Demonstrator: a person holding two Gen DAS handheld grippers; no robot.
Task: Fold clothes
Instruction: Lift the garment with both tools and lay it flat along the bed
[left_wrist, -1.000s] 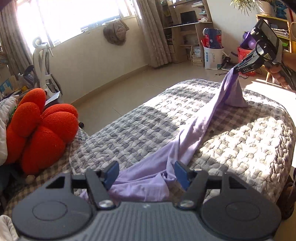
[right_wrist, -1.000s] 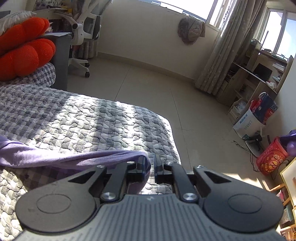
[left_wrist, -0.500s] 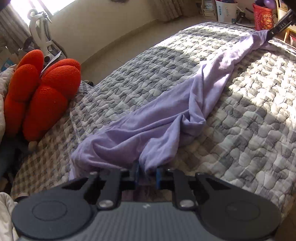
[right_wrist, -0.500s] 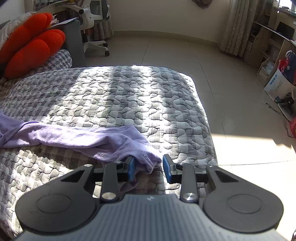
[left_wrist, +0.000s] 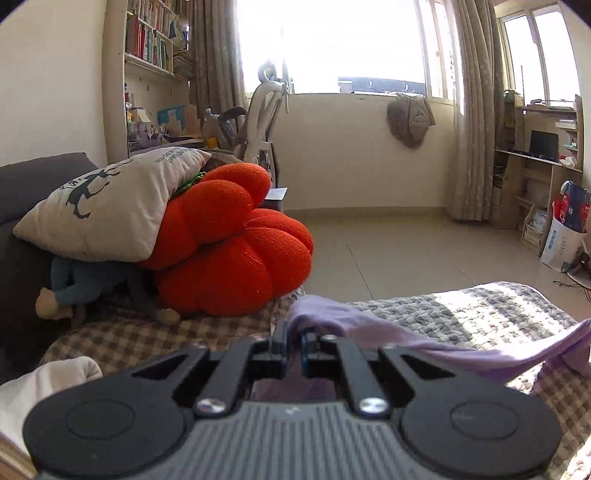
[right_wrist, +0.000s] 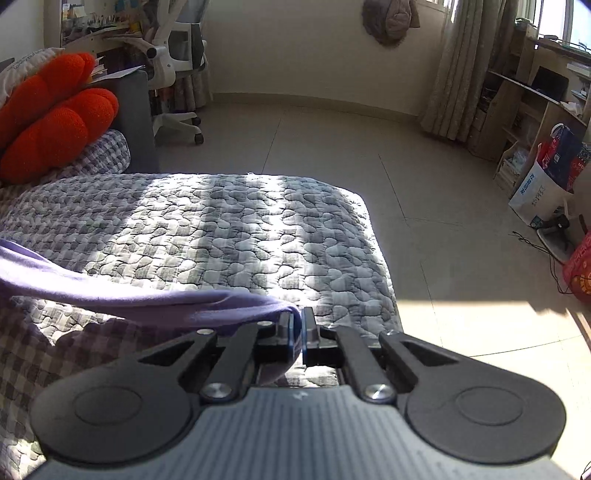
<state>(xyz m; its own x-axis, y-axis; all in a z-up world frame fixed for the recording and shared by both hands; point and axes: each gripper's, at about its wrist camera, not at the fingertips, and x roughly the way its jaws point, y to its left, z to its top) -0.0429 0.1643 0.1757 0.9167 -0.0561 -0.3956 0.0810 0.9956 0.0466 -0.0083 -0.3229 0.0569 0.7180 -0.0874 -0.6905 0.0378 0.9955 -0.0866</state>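
The left gripper (left_wrist: 293, 345) and the right gripper (right_wrist: 297, 332) are each clamped on an end of the purple garment (right_wrist: 155, 301), which hangs stretched between them just above the quilted bed (right_wrist: 229, 229). I judge this as the spreading step; next it needs even tension and a flat lay-down. Both grippers point forward, low, near level.

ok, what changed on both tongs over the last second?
Left tongs closed on the purple garment and lifted it. Right tongs opened half a second ago, then re-clamped their end. Quilt and orange cushion stayed put.
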